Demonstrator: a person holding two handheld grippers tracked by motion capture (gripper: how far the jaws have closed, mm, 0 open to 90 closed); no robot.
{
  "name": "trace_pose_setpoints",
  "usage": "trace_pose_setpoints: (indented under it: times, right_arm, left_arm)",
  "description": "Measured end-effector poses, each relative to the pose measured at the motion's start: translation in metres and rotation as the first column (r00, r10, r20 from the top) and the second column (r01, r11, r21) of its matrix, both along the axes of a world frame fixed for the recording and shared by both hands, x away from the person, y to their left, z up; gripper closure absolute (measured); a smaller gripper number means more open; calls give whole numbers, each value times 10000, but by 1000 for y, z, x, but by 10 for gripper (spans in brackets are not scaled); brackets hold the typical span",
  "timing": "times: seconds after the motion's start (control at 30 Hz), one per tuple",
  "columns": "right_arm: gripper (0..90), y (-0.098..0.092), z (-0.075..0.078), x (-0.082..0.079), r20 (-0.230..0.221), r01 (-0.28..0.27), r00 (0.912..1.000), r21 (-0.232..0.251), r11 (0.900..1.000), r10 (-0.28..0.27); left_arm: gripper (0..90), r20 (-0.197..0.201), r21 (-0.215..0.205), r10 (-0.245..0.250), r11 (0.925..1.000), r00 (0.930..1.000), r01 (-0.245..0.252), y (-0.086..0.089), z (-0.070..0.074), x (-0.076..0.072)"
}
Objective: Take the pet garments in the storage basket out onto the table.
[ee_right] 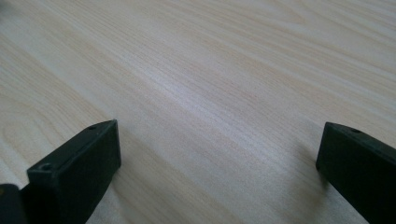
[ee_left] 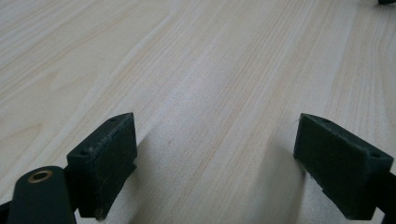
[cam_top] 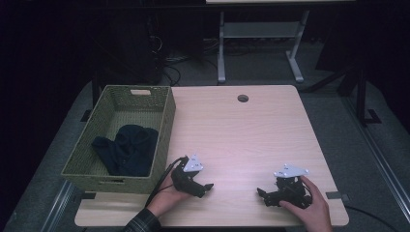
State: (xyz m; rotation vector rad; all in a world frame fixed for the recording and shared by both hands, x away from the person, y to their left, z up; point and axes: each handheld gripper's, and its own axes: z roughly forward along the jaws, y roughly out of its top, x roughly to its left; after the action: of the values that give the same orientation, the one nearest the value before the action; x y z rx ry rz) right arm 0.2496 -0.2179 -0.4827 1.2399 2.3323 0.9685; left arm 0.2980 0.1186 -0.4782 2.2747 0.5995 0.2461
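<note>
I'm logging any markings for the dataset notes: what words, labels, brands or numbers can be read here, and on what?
None can be read: no lettering shows on the woven basket, the dark cloth in it, the wooden table, the left gripper or the right gripper.

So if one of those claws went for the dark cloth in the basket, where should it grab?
Probably from straight above, since the woven basket has tall walls all round. Pinch the raised, bunched fold at the top of the dark cloth, where the fabric humps up. The left claw, open and beside the basket, sits nearer.
</note>
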Motion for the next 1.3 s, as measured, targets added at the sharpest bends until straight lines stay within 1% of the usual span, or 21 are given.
trace_pose_setpoints:
  times: [0.33, 0.4, 0.47, 0.5, 0.63, 0.73, 0.8, 0.83, 0.9, 1.03, 1.2, 1.3]
  right_arm:
    - [0, 0, 0, 0, -1, 1, 10000, -2, 10000, -1]
    - [0, 0, 0, 0, -3, 3, 10000, 1, 10000, -3]
    - [0, 0, 0, 0, -4, 4, 10000, 1, 10000, -4]
    - [0, 0, 0, 0, 0, 1, 10000, -3, 10000, -1]
    - [0, 0, 0, 0, 0, 2, 10000, -2, 10000, -2]
    - [0, 0, 0, 0, -1, 1, 10000, -1, 10000, -1]
    - [0, 0, 0, 0, 3, 0, 10000, -3, 10000, 0]
    - [0, 0, 0, 0, 2, 0, 10000, -2, 10000, 0]
    - [0, 0, 0, 0, 4, -5, 10000, -4, 10000, 5]
    - [0, 0, 0, 0, 1, -2, 10000, -2, 10000, 2]
    - [0, 0, 0, 0, 2, -5, 10000, -1, 10000, 5]
    - [0, 0, 0, 0, -3, 0, 10000, 1, 10000, 0]
  left_arm:
    - [126, 0, 26, 2, 10000, 10000, -2, 0, 0, 0]
    - [126, -45, 54, 74, 10000, 10000, -74, -1, 1, 0]
    - [128, -86, 171, 111, 9998, 9999, -109, -1, 2, 1]
    - [129, -190, 215, 203, 9996, 9996, -199, -1, 3, 2]
    - [132, -360, 202, 311, 9993, 9989, -304, 1, 4, 5]
    - [133, -365, 254, 290, 9993, 9989, -281, 0, 5, 4]
    - [133, -367, 227, 279, 9994, 9989, -271, 0, 6, 5]
    - [133, -391, 110, 297, 9995, 9988, -293, 2, 8, 6]
    - [132, -387, 27, 322, 9995, 9987, -321, 2, 9, 7]
    - [133, -419, 81, 295, 9995, 9987, -292, 2, 10, 7]
    - [134, -308, 19, 270, 9996, 9992, -270, 2, 12, 8]
    - [134, -430, -36, 300, 9995, 9986, -301, 2, 14, 8]
